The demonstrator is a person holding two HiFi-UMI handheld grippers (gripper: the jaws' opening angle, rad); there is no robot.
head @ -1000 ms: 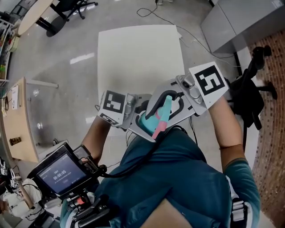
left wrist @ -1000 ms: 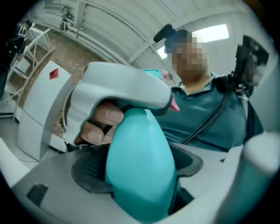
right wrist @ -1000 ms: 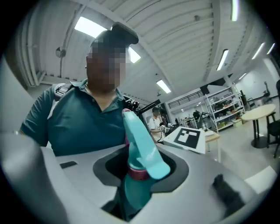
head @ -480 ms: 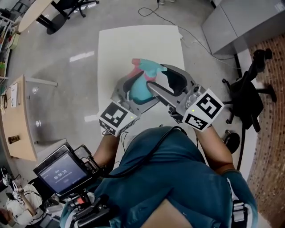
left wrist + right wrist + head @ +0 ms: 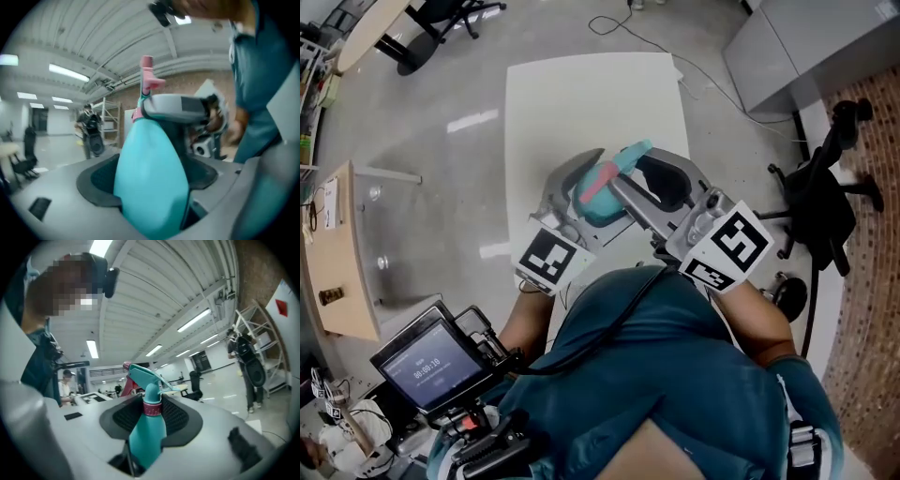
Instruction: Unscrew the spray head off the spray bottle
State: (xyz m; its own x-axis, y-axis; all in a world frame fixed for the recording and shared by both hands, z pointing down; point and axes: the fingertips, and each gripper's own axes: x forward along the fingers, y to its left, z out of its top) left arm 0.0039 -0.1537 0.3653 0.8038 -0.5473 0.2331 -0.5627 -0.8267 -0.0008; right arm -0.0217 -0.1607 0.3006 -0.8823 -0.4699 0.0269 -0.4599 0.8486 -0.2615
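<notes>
Over the white table [image 5: 591, 103] I hold a teal spray bottle [image 5: 596, 206] between both grippers. My left gripper [image 5: 581, 195] is shut on the bottle's fat body [image 5: 150, 178], which fills the space between its jaws. The right gripper [image 5: 643, 186] has its pads at the pink collar [image 5: 152, 408] on the bottle's neck. Its jaws are closing, and the pads touch the collar on both sides. Above the collar stands the teal spray head [image 5: 145, 376] with a pink nozzle. In the head view the spray head [image 5: 630, 156] points away from me, up and to the right.
A grey cabinet [image 5: 816, 47] stands at the far right, and a black office chair [image 5: 830, 187] beside the table. A wooden desk [image 5: 342, 253] is at the left. A device with a lit screen [image 5: 431, 364] hangs at my lower left. People stand in the room behind.
The bottle went from close to my chest out over the table. Since half a second ago the spray head has swung from the upper left to the upper right, and the right gripper turned.
</notes>
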